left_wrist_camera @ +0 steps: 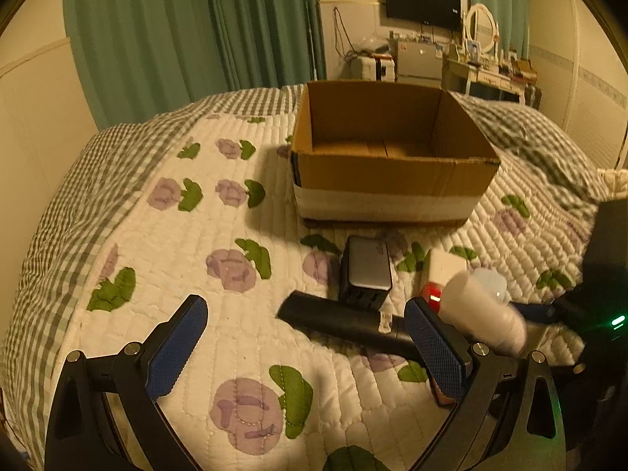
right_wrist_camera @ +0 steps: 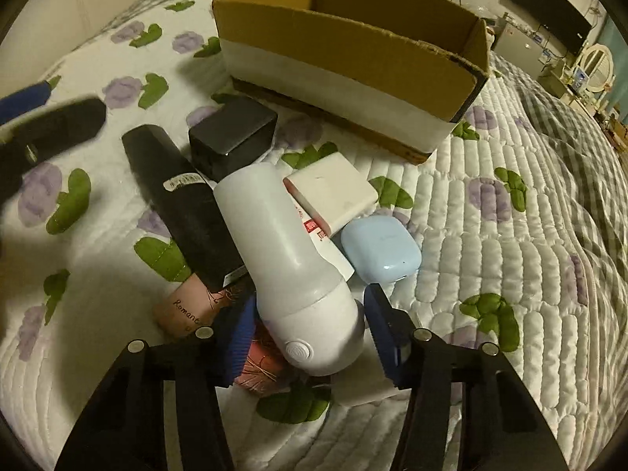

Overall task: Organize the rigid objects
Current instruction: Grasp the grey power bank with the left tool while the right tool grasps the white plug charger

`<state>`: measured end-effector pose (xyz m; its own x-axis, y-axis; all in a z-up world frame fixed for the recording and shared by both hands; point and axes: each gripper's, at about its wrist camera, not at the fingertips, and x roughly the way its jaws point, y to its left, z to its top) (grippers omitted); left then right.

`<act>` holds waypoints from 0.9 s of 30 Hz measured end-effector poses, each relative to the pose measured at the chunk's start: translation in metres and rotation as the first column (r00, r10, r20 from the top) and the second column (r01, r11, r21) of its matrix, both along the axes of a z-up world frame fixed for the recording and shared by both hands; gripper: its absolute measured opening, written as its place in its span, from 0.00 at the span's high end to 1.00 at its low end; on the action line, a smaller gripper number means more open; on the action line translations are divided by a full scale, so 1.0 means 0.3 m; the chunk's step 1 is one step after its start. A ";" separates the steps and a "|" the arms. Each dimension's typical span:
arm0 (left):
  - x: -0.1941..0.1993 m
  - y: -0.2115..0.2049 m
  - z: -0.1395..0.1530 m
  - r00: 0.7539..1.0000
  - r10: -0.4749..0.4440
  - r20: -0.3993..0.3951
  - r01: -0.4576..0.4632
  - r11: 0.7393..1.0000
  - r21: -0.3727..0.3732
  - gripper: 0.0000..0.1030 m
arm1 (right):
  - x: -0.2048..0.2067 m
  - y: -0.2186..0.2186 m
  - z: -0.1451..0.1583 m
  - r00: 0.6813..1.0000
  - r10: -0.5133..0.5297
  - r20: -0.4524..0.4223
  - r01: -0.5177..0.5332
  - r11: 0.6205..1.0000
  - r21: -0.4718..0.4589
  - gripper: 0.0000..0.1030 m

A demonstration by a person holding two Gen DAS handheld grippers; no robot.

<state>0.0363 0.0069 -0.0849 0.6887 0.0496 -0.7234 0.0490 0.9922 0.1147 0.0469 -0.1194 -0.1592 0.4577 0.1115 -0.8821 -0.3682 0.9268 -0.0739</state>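
cardboard box on quilt, inside seen only by left wrist | white device near box's front, between closed-in right gripper fingers | pink tube only in right view | left gripper spread wide, holding nothing

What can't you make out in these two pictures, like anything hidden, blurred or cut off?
- Pink box, right wrist view: mostly hidden under the long black case and the white device; its lettering is cut short.
- Cardboard box floor, right wrist view: hidden by its near wall.
- White device, left wrist view: motion-blurred.
- Right gripper: whether its pads press the device is unclear.
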 end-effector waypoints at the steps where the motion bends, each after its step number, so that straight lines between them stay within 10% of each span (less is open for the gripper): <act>1: -0.002 -0.007 -0.001 1.000 -0.005 -0.001 0.005 1.000 0.011 0.01 | -0.006 -0.005 0.018 1.000 -0.005 0.023 0.004 1.000 0.009 0.51; 7: 0.007 -0.059 0.017 1.000 -0.026 0.015 0.026 0.998 0.052 0.01 | -0.011 -0.081 0.162 0.993 -0.046 0.110 0.033 0.993 0.118 0.51; 14: 0.179 -0.119 -0.043 0.996 -0.066 -0.064 0.068 0.997 0.036 0.03 | 0.102 -0.130 0.283 0.984 -0.059 0.170 0.053 0.998 0.037 0.51; 24: 0.313 -0.158 -0.211 0.980 -0.094 -0.178 0.104 0.993 0.050 0.04 | 0.242 -0.190 0.176 0.994 -0.082 0.072 0.074 0.991 0.112 0.51; 27: 0.334 -0.164 -0.238 0.972 -0.113 -0.208 0.127 0.991 0.051 0.23 | 0.237 -0.194 0.163 0.994 -0.077 0.071 0.069 0.991 0.115 0.51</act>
